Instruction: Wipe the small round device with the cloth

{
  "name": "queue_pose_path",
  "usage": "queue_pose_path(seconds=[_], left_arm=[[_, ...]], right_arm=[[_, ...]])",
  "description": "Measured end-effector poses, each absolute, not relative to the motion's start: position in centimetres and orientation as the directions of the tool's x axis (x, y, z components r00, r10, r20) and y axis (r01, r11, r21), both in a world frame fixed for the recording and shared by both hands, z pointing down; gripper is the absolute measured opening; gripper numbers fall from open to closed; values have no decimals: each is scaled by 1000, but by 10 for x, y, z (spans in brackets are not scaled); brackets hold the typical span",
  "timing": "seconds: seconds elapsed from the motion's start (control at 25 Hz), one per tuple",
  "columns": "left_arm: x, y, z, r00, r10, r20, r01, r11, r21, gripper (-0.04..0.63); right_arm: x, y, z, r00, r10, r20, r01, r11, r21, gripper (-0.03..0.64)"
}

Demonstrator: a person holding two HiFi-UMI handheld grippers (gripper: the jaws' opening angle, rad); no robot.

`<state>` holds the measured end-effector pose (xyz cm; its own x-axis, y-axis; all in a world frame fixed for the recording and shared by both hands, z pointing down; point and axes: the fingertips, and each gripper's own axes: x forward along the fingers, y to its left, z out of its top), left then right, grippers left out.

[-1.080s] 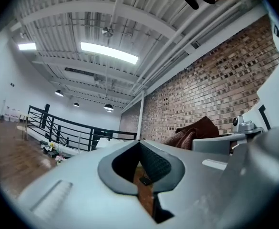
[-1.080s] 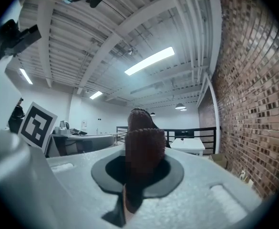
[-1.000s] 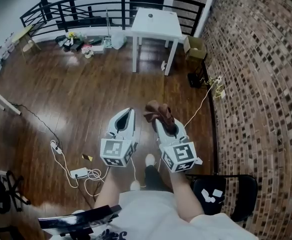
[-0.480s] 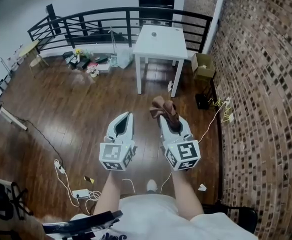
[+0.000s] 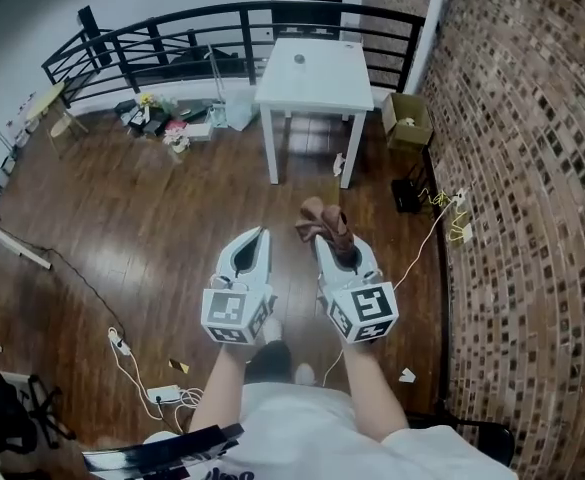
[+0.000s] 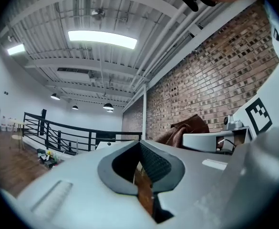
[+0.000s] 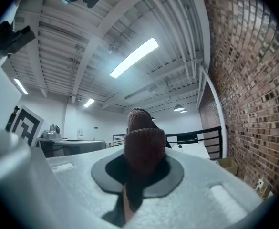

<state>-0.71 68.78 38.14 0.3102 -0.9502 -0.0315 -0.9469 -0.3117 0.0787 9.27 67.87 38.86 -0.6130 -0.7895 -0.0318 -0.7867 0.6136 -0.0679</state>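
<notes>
- The person's left arm and right arm reach straight out in front, side by side. Both tools point flat ahead, toward the far end of the room.
- The left gripper has its jaws shut tight. Nothing is between them.
- The right gripper has its jaws squeezed on a brown cloth. The cloth sticks out past the tips in a soft, bunched lump and looks fuzzy.
- The small round device sits on the white surface, near the middle of its top. It is well apart from both grippers and too small to tell more about it.
- A wide stretch of brown wood floor lies between the grippers and the surface.
- A brick wall runs along the right side. A black railing curves behind the surface.
- A cardboard box stands near the surface, by the wall.
- White cables lie on the floor at the lower left. More cables lie by the brick wall.
</notes>
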Motion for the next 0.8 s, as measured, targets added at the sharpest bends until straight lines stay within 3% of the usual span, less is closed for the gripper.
queue_pose_path(seconds=[0.8], left_arm=[[-104,408,369,365,-927,-88,-913,-374,160,15]], right_arm=[[-23,422,376,-613,-790,1,-790,613,25,29]])
